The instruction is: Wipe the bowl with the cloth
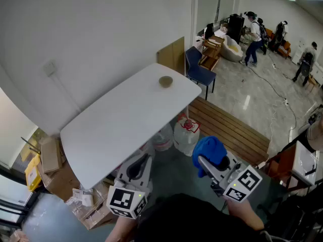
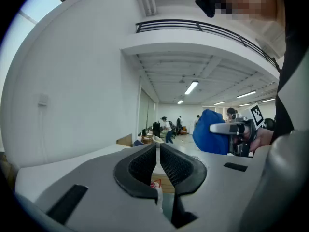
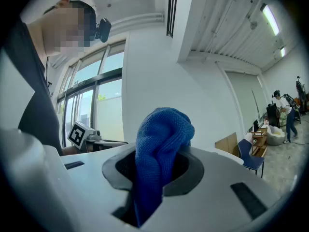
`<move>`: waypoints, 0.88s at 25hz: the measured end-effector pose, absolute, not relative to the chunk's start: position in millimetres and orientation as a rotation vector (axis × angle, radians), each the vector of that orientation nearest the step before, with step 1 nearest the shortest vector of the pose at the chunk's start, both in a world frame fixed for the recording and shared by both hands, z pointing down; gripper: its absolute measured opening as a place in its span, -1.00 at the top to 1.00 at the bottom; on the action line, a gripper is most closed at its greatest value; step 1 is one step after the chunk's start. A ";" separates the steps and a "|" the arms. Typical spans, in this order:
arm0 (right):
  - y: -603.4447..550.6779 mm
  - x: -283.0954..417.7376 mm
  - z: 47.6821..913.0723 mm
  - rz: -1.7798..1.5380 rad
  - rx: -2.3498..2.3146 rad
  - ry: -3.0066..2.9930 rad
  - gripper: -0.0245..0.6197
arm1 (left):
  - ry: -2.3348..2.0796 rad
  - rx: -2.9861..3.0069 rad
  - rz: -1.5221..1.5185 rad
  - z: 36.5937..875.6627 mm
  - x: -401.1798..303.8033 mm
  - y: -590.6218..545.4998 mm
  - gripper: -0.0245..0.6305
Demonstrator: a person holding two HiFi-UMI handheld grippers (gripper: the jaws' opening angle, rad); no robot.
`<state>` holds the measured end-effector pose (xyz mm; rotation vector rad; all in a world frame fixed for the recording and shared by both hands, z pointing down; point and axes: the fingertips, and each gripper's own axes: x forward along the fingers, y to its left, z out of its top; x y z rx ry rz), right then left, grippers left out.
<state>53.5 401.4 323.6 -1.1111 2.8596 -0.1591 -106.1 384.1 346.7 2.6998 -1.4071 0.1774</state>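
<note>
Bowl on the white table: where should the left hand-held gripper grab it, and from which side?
Likely the near rim of the bowl, from above: it seems to sit upright, alone near the far end of the table, so one jaw can go inside, one outside.

A: What colour is the cloth (image 3: 161, 144)?
B: Deep blue, a fine knit weave. The table (image 1: 116, 125) is plain white and the bowl (image 1: 165, 81) is dull tan.
A: And the tools?
B: The left gripper (image 2: 158, 153) and right gripper (image 3: 159, 163) are grey with black pads (image 2: 140, 168). Their cubes (image 1: 126, 201) bear black-and-white squares.
</note>
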 end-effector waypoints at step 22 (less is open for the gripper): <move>424.3 120.5 370.6 -0.419 -1.102 2.884 0.64 | -1.379 2.663 0.200 374.1 -48.0 393.0 0.82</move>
